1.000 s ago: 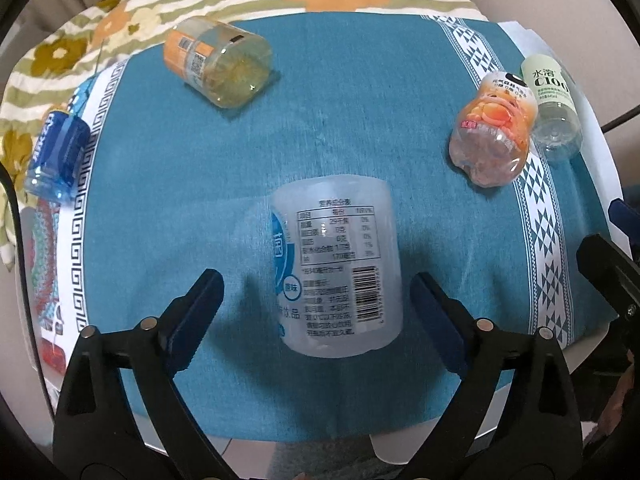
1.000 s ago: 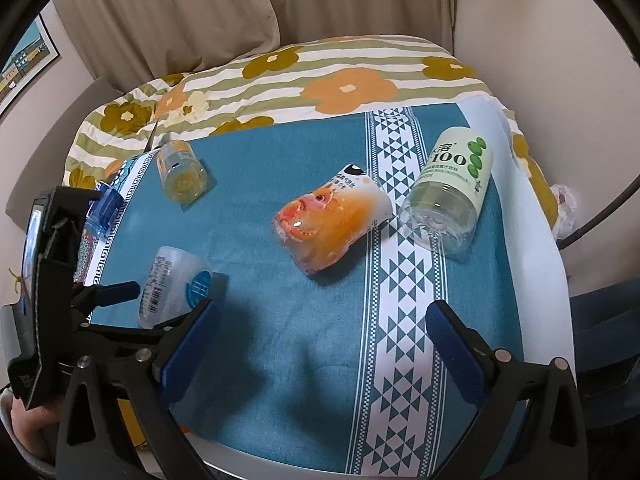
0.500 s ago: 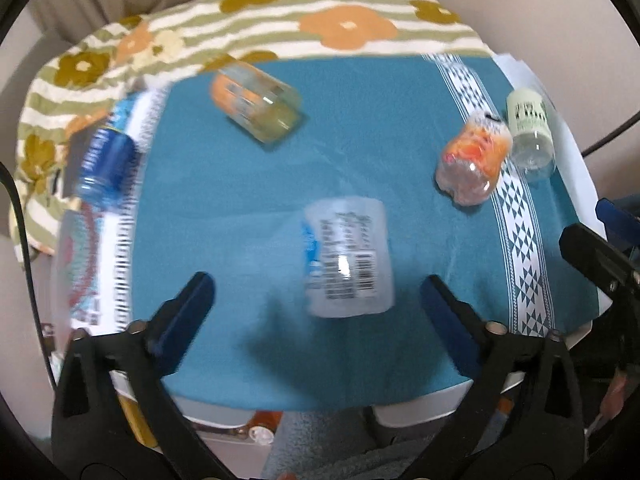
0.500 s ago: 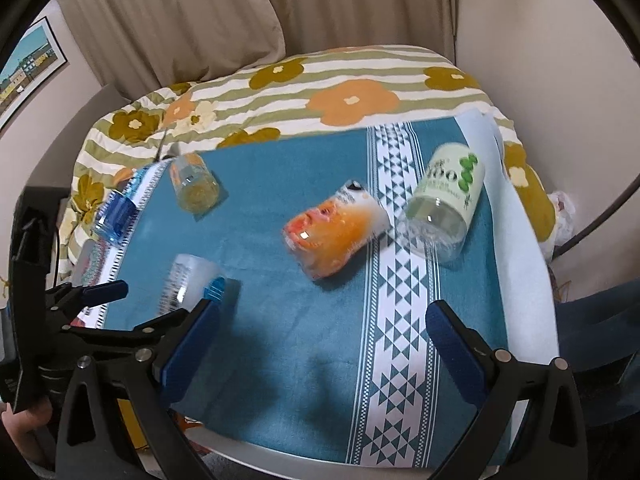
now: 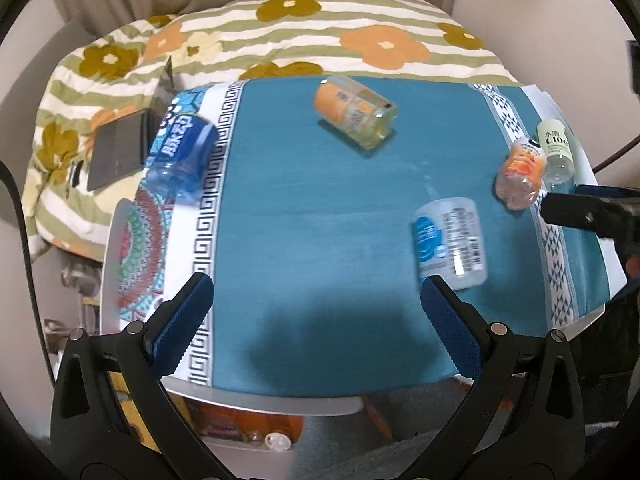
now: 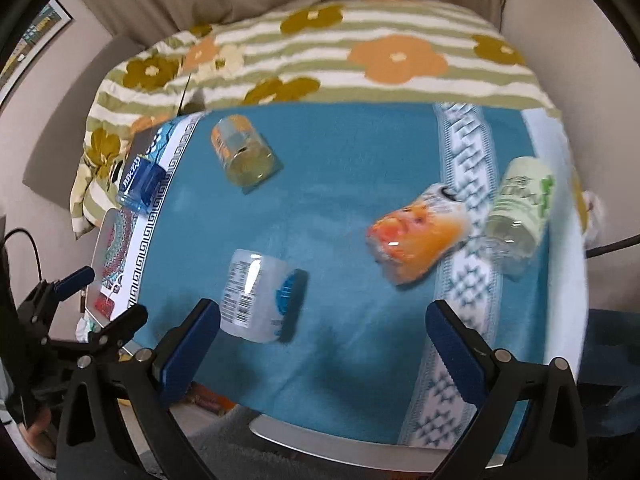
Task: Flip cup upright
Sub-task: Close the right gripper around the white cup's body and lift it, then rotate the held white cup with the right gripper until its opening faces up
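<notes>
Ahead of my spread, empty right claw [image 6: 322, 334], the clear white-labelled cup [image 6: 262, 294] lies sideways, apparently empty, long axis running away from me. My left claw [image 5: 316, 306] gapes, holding nothing.

The left hand-held gripper [image 5: 316, 312] has pulled back and swung left: the clear plastic cup with the white barcode label [image 5: 450, 242], a second ago lying between its open fingers, now lies off its right fingertip [image 5: 438, 300], farther ahead.
</notes>
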{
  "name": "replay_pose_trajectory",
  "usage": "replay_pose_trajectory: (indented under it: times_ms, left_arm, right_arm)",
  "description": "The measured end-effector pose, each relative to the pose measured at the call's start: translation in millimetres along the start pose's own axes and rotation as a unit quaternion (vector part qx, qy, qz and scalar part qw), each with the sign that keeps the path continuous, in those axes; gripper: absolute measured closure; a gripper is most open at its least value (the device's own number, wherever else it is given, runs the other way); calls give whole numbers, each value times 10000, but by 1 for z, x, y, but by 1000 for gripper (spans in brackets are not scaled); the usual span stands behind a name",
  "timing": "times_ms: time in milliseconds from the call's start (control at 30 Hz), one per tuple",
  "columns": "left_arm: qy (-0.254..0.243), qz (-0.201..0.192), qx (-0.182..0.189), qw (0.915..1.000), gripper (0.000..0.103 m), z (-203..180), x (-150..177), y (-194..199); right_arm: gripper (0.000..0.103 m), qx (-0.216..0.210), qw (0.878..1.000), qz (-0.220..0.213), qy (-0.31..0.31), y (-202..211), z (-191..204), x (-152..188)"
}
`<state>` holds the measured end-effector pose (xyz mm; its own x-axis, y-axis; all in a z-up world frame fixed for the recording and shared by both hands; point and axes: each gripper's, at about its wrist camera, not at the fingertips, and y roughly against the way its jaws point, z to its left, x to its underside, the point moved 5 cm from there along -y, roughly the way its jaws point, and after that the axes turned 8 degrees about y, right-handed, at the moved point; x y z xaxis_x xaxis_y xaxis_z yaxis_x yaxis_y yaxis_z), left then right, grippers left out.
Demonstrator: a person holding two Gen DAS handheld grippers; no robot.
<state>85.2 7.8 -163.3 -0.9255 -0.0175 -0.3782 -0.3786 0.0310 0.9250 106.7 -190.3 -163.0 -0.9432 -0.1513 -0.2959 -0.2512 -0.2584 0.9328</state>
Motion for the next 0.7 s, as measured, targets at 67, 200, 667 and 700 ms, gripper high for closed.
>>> replay_pose_trajectory:
  times_ms: [67, 200, 667, 700]
  left_arm:
    - [42, 107, 149, 9998, 0, 12, -1, -7]
    - [138, 280, 293, 9991, 0, 33, -5, -24]
    - [272, 683, 404, 9965, 0, 78, -12, -66]
    - [292, 695, 410, 9963, 0, 80, -13, -68]
  right_arm:
    - [0, -182, 9994, 272, -120, -15, 7, -6]
    - [0, -399, 9955, 800, -304, -47, 18, -19]
    - [23, -743, 9731, 2053, -739, -114, 22, -36]
    - [29, -751, 9720, 2097, -747, -115, 21, -36]
